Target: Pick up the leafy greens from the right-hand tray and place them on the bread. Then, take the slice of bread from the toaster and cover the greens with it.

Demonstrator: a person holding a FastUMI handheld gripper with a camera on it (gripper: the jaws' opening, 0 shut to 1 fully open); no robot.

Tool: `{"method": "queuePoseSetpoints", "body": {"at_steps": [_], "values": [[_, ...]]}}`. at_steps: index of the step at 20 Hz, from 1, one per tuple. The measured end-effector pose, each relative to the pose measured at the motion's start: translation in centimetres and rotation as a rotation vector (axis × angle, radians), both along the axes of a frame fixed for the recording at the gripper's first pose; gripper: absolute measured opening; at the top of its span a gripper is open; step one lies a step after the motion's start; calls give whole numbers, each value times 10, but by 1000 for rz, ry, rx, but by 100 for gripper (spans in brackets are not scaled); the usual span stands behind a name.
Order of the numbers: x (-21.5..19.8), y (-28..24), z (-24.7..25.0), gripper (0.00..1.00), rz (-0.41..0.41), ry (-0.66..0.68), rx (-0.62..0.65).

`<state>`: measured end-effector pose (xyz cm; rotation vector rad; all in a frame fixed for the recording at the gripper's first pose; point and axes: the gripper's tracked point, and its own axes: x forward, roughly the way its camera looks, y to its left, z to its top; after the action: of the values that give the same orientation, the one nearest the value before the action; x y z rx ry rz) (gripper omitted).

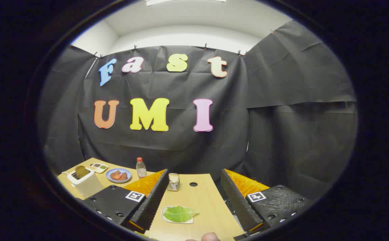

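Hovering above the worktop (211, 214), claw (194, 204) spread wide, gripping nothing | toaster (84, 182) with its bread slice (80, 171) off beyond the left finger | leafy greens (179, 214) on their tray (163, 217) between the fingers | step: first pickup, seemingly not begun | next: drop lower, close on the leaf

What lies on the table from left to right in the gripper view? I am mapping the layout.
Toaster → small tray → blue plate → bottle → metal holder → leafy greens, between the open gripper fingers.
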<state>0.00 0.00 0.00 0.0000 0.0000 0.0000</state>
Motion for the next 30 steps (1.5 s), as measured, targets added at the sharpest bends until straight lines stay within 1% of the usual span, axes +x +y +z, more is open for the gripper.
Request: {"method": "queuePoseSetpoints", "body": {"at_steps": [2, 5, 13, 15, 17, 19, 23, 26, 30], "values": [[-3, 0, -1, 95, 12, 8, 0], [-7, -6, 2, 95, 10, 0, 5], [-4, -22, -1, 95, 14, 7, 14], [-2, -23, -11, 95, 22, 33, 19], [4, -19, -26, 95, 52, 76, 19], [15, -16, -50, 95, 75, 133, 11], [42, -10, -117, 95, 127, 276, 7], [76, -12, -170, 95, 130, 357, -7], [122, -11, -245, 95, 137, 470, 11]]}}
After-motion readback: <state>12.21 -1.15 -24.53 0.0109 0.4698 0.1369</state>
